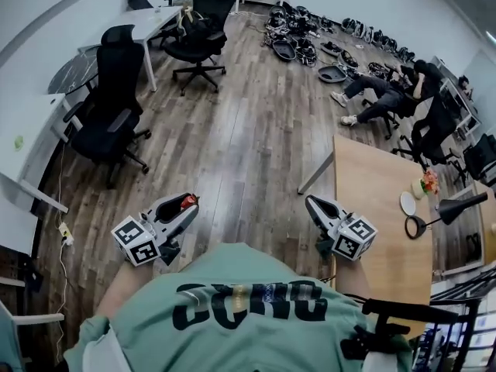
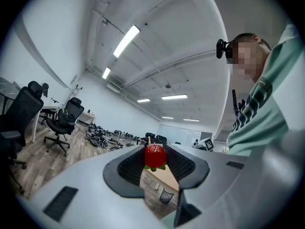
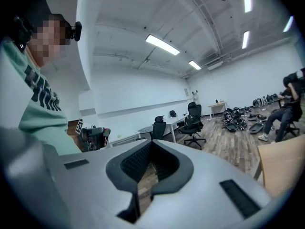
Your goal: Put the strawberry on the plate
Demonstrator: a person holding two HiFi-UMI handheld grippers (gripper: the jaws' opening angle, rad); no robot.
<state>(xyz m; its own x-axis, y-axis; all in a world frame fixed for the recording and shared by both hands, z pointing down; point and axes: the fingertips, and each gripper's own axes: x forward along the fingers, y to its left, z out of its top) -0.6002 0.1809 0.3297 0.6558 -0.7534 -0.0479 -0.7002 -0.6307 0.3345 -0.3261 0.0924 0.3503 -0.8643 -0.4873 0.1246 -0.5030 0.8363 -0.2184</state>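
Holding: your left gripper [image 1: 188, 204] has its jaws closed on the strawberry [image 1: 187, 201], which is pinched right at the tips. In the left gripper view the strawberry [image 2: 155, 156] sits between the two dark pads, red with green leaves on its underside.
Left gripper position: you hold it in the air in front of your body, over the wooden floor [image 1: 248, 146] and well apart from the worktop [image 1: 380, 239].
Right gripper: your right gripper [image 1: 311, 202] has its jaws drawn together at the tips with nothing between them. In the right gripper view [image 3: 151, 162] only a sliver of floor shows through the slit lower down.
Right gripper position: you hold it in the air too, just beside the worktop's near left edge.
Plate: the small white plate [image 1: 408, 203] lies on the worktop toward its right side. It is just beside a pot of flowers [image 1: 426, 183] and near a black lamp [image 1: 446, 208], well apart from the strawberry.
Room: black office chairs [image 1: 108, 115] stand on the floor to your left, and a person [image 1: 380, 95] sits on the floor at the far side.
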